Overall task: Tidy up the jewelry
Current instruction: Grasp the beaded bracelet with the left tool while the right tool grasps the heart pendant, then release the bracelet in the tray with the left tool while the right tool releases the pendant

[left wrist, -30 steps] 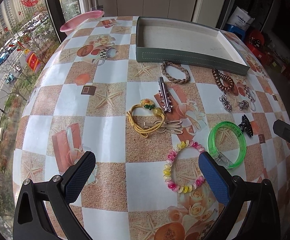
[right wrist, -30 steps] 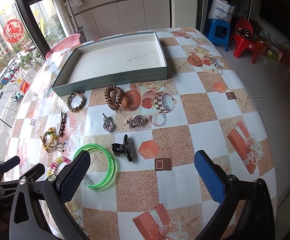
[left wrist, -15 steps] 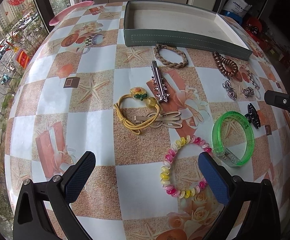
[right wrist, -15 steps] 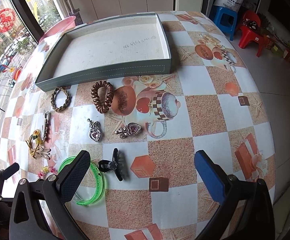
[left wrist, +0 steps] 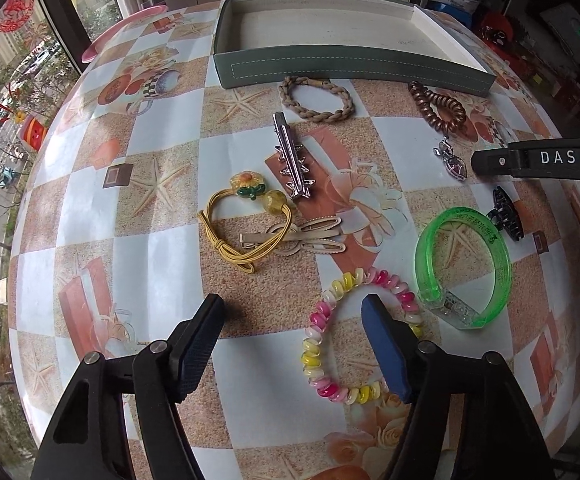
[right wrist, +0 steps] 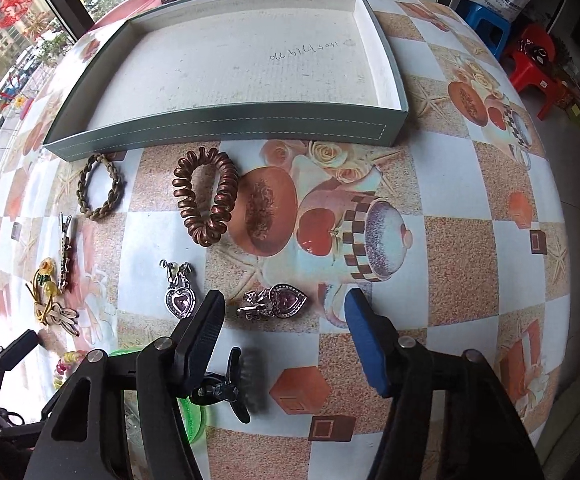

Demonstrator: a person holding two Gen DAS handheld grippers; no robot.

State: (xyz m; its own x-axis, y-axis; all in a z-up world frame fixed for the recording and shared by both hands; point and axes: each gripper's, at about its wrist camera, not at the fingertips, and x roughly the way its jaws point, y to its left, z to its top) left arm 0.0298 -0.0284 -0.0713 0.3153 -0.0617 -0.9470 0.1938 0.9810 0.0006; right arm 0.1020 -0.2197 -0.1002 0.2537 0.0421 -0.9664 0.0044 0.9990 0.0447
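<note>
An empty green tray [left wrist: 350, 68] [right wrist: 226, 128] stands at the table's far side. Jewelry lies in front of it. My left gripper [left wrist: 292, 312] is open low over the table; its right finger rests inside a pink-and-yellow coil bracelet [left wrist: 330, 388], near a yellow hair tie [left wrist: 246, 236], beige clip [left wrist: 314, 236] and silver clip [left wrist: 290, 156]. A green bangle [left wrist: 466, 264] lies to the right. My right gripper [right wrist: 284, 312] is open around a purple heart brooch [right wrist: 278, 302]. A second heart pendant [right wrist: 180, 298] and a black claw clip [right wrist: 234, 384] lie by its left finger.
A braided bracelet [right wrist: 100, 186] and a brown coil tie [right wrist: 206, 196] lie close to the tray's front wall. A pink basin [left wrist: 126, 28] sits at the table's far left edge. Red and blue stools [right wrist: 530, 60] stand beyond the table's right side.
Both grippers moved forward and down toward the table. The left now straddles the coil bracelet's edge; the right now straddles the heart brooch. Both jaws have narrowed.
</note>
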